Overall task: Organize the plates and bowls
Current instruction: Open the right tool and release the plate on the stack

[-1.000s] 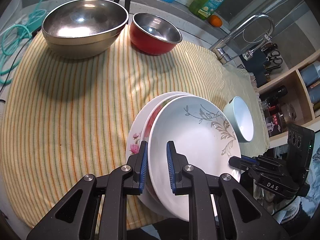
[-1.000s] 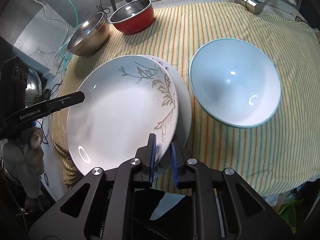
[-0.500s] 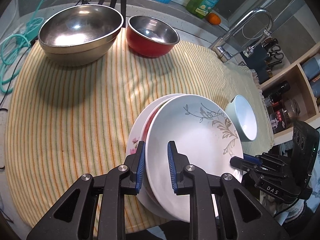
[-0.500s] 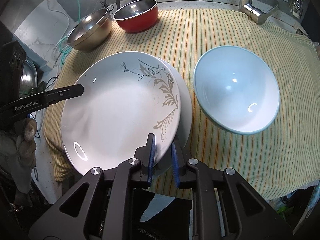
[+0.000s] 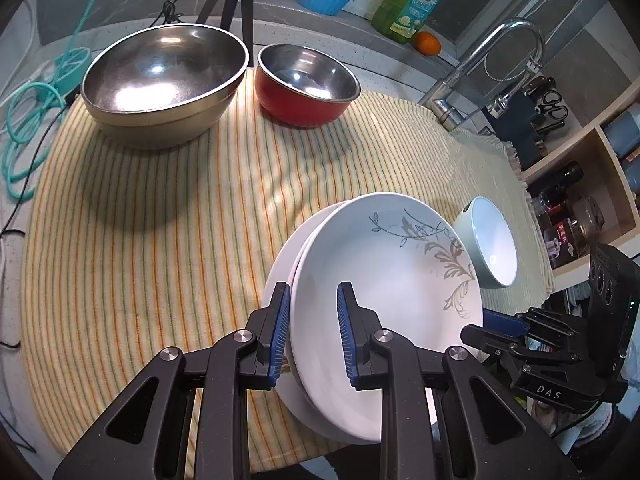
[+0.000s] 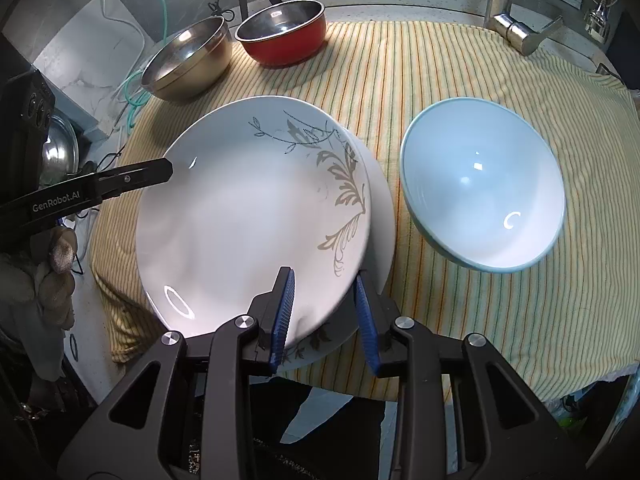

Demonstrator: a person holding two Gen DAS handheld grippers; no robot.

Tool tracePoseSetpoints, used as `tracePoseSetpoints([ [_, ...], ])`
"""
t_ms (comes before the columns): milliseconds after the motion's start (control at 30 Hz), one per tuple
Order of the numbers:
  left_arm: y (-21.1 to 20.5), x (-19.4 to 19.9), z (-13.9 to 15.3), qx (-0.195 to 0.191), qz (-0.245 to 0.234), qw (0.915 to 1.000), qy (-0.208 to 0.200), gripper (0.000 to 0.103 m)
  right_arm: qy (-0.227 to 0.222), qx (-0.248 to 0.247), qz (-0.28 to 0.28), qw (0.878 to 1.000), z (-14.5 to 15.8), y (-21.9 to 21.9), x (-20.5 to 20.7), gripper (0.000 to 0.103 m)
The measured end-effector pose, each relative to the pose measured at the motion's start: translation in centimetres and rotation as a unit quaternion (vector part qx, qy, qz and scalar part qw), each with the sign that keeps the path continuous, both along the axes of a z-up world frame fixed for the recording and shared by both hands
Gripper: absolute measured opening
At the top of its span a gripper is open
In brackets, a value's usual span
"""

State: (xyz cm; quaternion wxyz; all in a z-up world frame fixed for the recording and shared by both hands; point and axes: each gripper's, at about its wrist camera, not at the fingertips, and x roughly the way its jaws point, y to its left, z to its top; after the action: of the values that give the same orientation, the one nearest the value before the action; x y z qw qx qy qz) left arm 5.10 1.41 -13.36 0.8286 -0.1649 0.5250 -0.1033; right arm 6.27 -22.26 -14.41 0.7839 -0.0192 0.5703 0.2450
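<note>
Striped yellow cloth (image 5: 160, 240) covers the kitchen counter by the chrome tap (image 5: 500, 60), and near its front edge sits the white glazed plate with a grey leaf pattern (image 6: 248, 224), resting a little off-centre on a second white plate with a floral rim (image 6: 380, 208). A pale blue ceramic bowl (image 6: 480, 192) lies tilted just beside them, while a large steel bowl (image 5: 164, 84) and a red-sided steel bowl (image 5: 306, 84) stand well apart at the back. Right gripper (image 6: 324, 312) straddles the top plate's near rim with its jaws opening and the pads off the glaze; left gripper (image 5: 312, 336) brackets the opposite rim, jaws narrowly apart, apparently not pinching. Both plates are likely stiff, fairly heavy, slick and breakable, so the thin raised rim is the sensible place to pinch, squarely and deep on the pads; a shallow hold risks the plate sliding out, and the bowl wants a grip over its lip
</note>
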Motion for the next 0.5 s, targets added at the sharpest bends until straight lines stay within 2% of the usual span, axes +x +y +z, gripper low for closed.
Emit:
tracePoseSetpoints([
  [300, 1.7, 0.6, 1.3, -0.010, 0.017, 0.9996, -0.018, 0.020, -0.011, 0.027, -0.016, 0.999, 2.2, -1.2, 0.2, 0.032],
  [500, 3.9, 1.2, 1.9, -0.022, 0.048, 0.9982, -0.029, 0.020, -0.026, 0.080, -0.036, 0.996, 4.6, -1.4, 1.1, 0.033],
])
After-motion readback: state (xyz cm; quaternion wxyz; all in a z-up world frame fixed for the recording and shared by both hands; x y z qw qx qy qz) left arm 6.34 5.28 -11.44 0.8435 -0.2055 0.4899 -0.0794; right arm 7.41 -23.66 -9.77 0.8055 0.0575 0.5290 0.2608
